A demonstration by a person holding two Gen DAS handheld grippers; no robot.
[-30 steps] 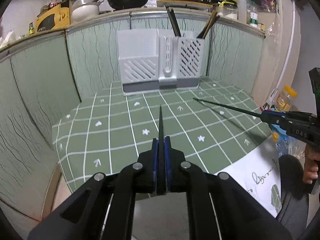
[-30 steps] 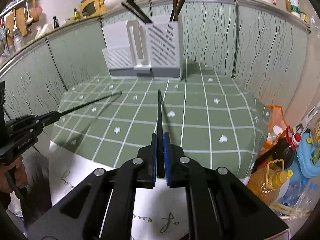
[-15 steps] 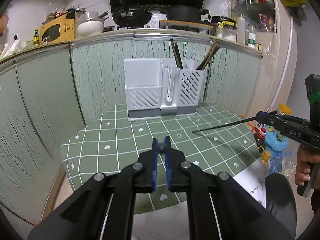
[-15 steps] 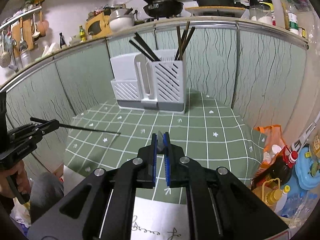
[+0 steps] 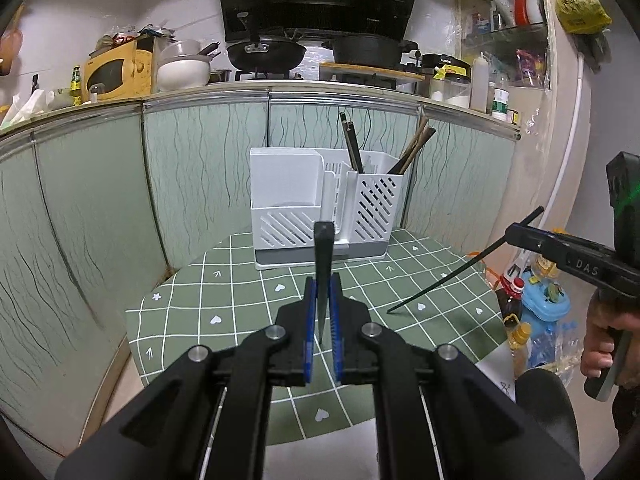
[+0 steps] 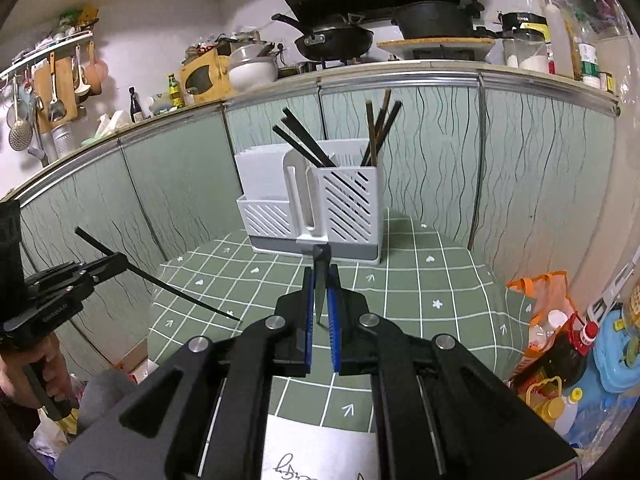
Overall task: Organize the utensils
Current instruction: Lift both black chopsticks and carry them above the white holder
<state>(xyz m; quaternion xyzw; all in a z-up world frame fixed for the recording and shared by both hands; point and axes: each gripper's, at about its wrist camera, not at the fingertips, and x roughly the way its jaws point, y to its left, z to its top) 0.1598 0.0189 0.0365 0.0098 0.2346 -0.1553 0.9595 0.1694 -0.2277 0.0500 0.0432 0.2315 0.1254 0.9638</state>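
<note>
Black and thin, a chopstick (image 5: pixel 323 276) stands pinched between the blue pads of the left tool (image 5: pixel 322 322), its thick end pointing up toward the white utensil holder (image 5: pixel 320 208). The right tool (image 6: pixel 320 316) is pressed together on a second chopstick (image 6: pixel 320 280) in the same way; seen from the left wrist, that stick (image 5: pixel 460 268) slants down over the desk (image 5: pixel 240 308), and its tip seems just above the green checked cloth, though contact is hard to judge. The holder stands at the far edge of the desk, against the green wall panels. More dark chopsticks (image 6: pixel 304 144) and brown ones (image 6: pixel 380 128) already lean in its slotted compartments.
</note>
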